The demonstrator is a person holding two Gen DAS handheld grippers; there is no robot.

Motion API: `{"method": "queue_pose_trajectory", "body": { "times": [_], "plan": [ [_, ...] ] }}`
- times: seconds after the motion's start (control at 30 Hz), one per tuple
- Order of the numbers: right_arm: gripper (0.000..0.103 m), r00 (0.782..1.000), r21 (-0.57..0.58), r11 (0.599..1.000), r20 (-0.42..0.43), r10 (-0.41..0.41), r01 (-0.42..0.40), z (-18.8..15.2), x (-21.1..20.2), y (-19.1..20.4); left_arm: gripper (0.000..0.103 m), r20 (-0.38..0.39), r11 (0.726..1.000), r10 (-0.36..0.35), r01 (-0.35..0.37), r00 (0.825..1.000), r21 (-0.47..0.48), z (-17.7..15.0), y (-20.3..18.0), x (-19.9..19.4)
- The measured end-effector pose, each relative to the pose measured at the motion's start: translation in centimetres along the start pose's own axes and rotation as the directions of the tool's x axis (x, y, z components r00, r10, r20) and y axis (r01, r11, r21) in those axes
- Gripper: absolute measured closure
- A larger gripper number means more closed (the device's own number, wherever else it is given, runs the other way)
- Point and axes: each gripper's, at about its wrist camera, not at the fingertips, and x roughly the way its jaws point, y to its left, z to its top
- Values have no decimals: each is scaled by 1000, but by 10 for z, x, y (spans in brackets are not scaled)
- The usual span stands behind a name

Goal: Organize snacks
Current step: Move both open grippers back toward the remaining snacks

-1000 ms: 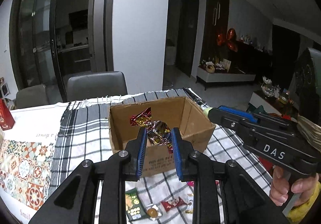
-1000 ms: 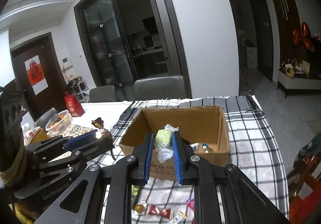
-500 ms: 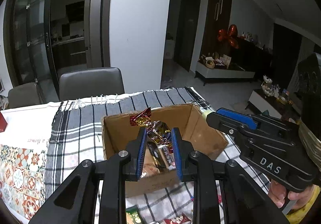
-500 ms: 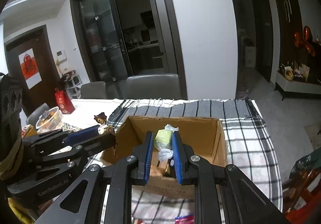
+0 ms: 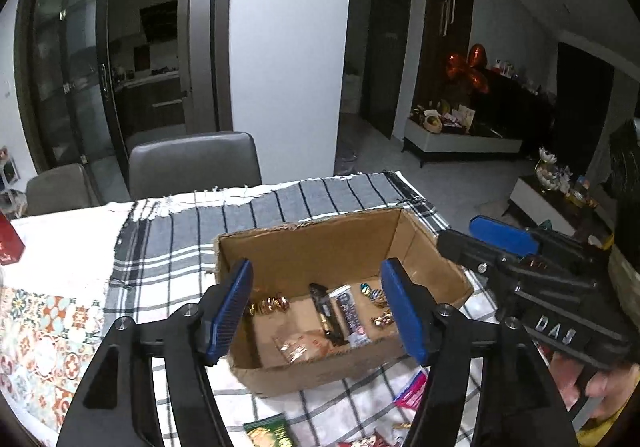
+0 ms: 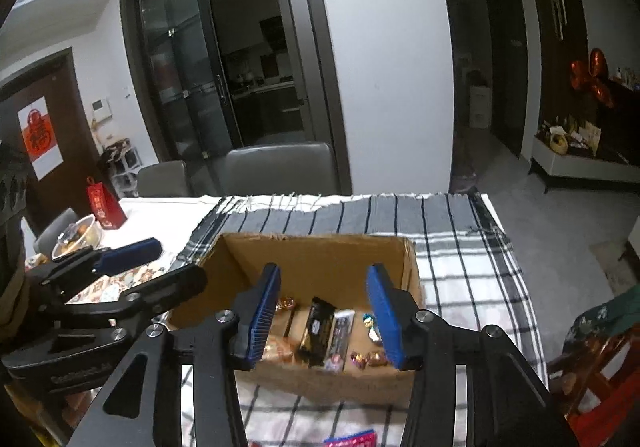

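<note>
Between the spread fingers of the left gripper [image 5: 316, 311], seen from the left wrist, sits the open cardboard box [image 5: 320, 243] on the checked cloth [image 5: 168, 247] over the table. Nothing is held; the blue pads stand wide apart. Inside the box, just beyond the fingertips, lie a dark snack bar [image 5: 326, 311], a grey-wrapped bar [image 5: 352, 317] touching it, a gold foil candy [image 5: 270, 303] toward the left finger, and a tan packet [image 5: 300, 343] nearer the front wall. Right of the right finger hovers the right gripper [image 5: 472, 239]. Below the fingers, a green packet [image 5: 268, 433] lies on the cloth.

From the right wrist, the right gripper [image 6: 324, 315] is likewise wide and empty above the box [image 6: 316, 251]. Between its fingers lie the dark bar [image 6: 318, 329] and the grey bar [image 6: 340, 339]. Left of them hangs the left gripper [image 6: 160, 263], open too.
</note>
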Motion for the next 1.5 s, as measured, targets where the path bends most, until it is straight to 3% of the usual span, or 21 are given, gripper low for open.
{"method": "queue_pose_trajectory", "body": {
  "times": [0.27, 0.77, 1.03, 1.5],
  "plan": [
    [55, 1000, -7, 1000, -26, 1, -1, -16, -20, 1, 36, 20, 999, 31, -31, 999, 24, -21, -4, -28],
    [55, 998, -42, 999, -57, 23, -25, -60, -48, 7, 36, 17, 998, 1, -3, 1000, 66, -64, -25, -56],
    [55, 990, -27, 999, -138, 20, -24, -86, -37, -1, 36, -70, 999, -27, 30, 997, 42, -90, -31, -47],
    [55, 966, -11, 1000, -258, 10, -13, -132, -11, -17, 36, -219, 997, -63, 69, 974, 19, -130, -41, -11]
  ]
}}
